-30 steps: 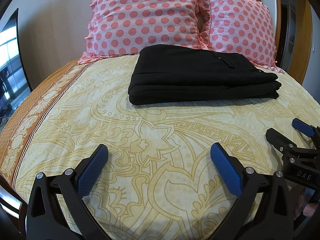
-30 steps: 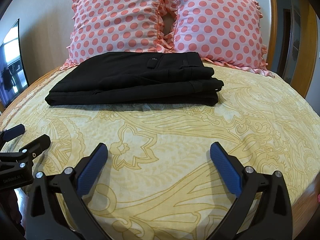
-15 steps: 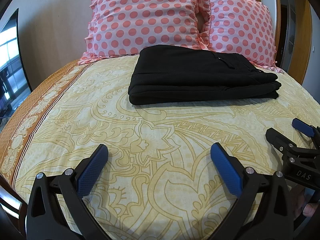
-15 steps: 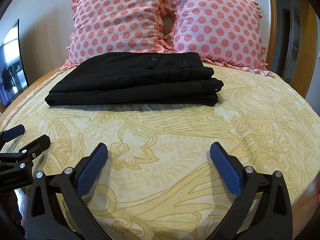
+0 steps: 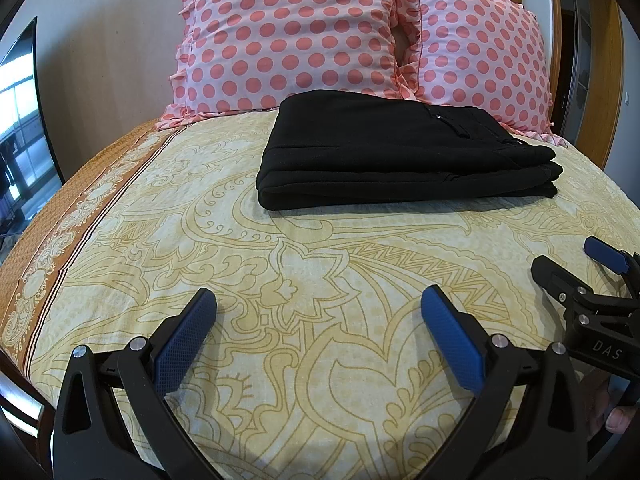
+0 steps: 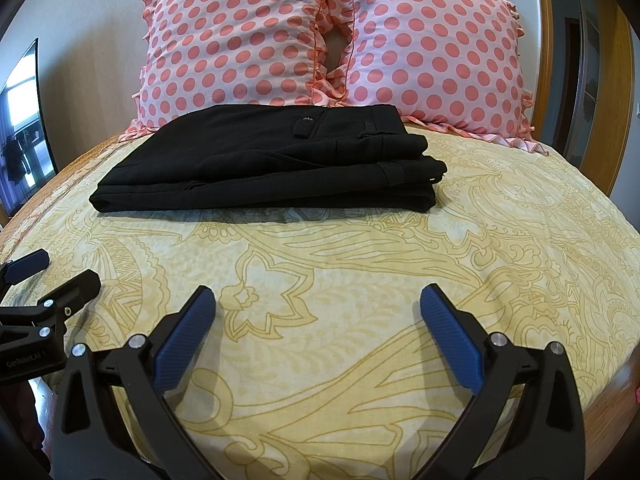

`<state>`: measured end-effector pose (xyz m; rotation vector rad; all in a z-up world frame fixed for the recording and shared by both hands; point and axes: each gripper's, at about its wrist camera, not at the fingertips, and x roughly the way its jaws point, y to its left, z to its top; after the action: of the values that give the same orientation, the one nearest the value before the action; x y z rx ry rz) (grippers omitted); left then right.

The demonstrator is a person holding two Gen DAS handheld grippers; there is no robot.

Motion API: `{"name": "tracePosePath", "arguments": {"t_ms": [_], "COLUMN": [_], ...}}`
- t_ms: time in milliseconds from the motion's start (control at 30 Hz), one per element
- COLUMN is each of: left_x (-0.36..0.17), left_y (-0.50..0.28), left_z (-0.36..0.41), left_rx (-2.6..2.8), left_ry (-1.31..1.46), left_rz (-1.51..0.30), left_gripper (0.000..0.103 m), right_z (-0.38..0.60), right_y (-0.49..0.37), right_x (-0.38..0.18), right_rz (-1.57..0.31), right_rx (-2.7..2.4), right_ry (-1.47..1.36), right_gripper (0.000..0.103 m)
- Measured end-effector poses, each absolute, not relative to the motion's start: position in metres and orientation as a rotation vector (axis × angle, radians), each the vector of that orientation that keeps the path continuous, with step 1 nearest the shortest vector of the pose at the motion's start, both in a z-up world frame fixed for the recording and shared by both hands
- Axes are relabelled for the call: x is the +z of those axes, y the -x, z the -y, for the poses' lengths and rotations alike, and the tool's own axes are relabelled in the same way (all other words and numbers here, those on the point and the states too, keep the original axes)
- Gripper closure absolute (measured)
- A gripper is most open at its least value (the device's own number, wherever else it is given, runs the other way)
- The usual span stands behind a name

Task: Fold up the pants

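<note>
Black pants (image 5: 400,160) lie folded into a flat stack on the bed, near the pillows; they also show in the right wrist view (image 6: 272,168). My left gripper (image 5: 318,312) is open and empty, low over the bedspread, well short of the pants. My right gripper (image 6: 318,312) is open and empty too, equally far back. The right gripper shows at the right edge of the left wrist view (image 5: 576,264), and the left gripper at the left edge of the right wrist view (image 6: 52,272).
Two pink polka-dot pillows (image 5: 292,36) (image 6: 432,48) stand behind the pants against the wall. A yellow patterned bedspread (image 5: 320,264) covers the bed. A wooden frame (image 6: 608,80) stands at the right, a window (image 5: 16,120) at the left.
</note>
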<state>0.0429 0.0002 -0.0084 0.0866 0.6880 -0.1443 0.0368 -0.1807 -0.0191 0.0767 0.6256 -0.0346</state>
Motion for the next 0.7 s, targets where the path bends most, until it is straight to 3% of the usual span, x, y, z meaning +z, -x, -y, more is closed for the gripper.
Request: {"name": "tracePosePath", "arguments": {"t_ms": [700], "left_x": [-0.0089], "left_y": [-0.0427], "left_z": [0.0020], "left_rx": [-0.141], "left_ry": [-0.085], "left_rz": [-0.687], "left_gripper": [0.001], "right_z": [0.1804], "right_y": [-0.0370], "right_x": [-0.0197], "right_rz": [-0.624], "right_rx": [-0.037], "right_ry": [-0.077], "right_gripper": [0.002]}}
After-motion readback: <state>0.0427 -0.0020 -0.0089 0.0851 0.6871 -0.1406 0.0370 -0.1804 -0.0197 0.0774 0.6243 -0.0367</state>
